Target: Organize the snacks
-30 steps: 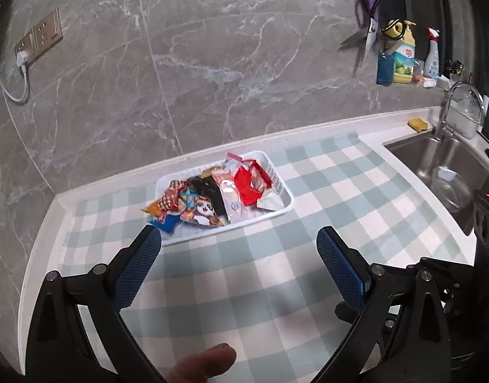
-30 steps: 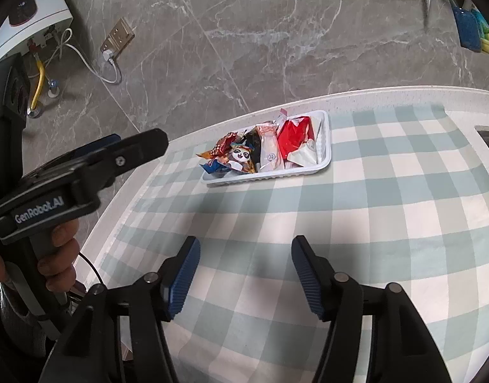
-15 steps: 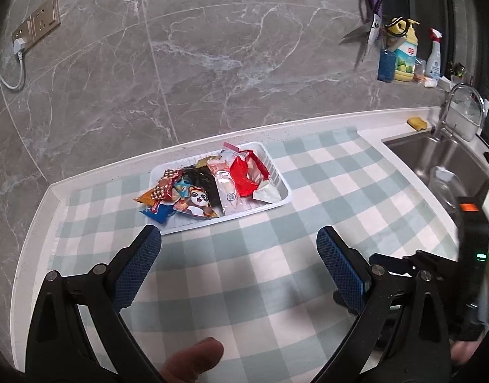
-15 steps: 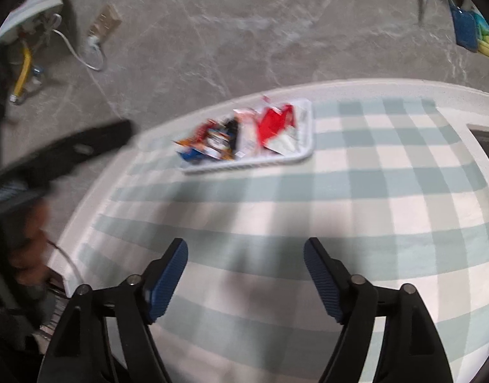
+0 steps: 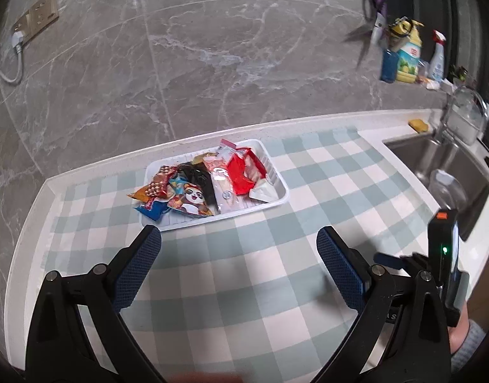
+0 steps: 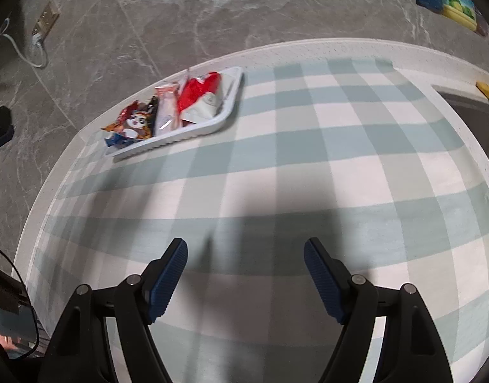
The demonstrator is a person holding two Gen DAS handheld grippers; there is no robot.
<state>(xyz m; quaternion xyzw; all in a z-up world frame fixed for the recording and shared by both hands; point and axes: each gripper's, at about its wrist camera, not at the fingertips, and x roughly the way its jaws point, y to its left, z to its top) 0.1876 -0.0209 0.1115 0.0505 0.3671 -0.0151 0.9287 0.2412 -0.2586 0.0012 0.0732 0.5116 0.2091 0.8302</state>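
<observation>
Crosswise, white tray [image 5: 278, 202] of snacks [image 5: 206, 186], parallel wall

Grey marble wall [image 5: 212, 48]; white counter [image 5: 30, 223] (checked cloth [image 5: 244, 271]); steel sink [image 5: 436, 166] right.

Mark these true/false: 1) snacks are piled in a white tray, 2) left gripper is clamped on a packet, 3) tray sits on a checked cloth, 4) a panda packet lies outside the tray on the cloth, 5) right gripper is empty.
1) True: the snack packets lie in the white tray.
2) False: the left gripper is open, nothing between its fingers.
3) True: the tray rests on the checked cloth.
4) False: the panda packet is inside the tray.
5) True: the right gripper holds nothing.
</observation>
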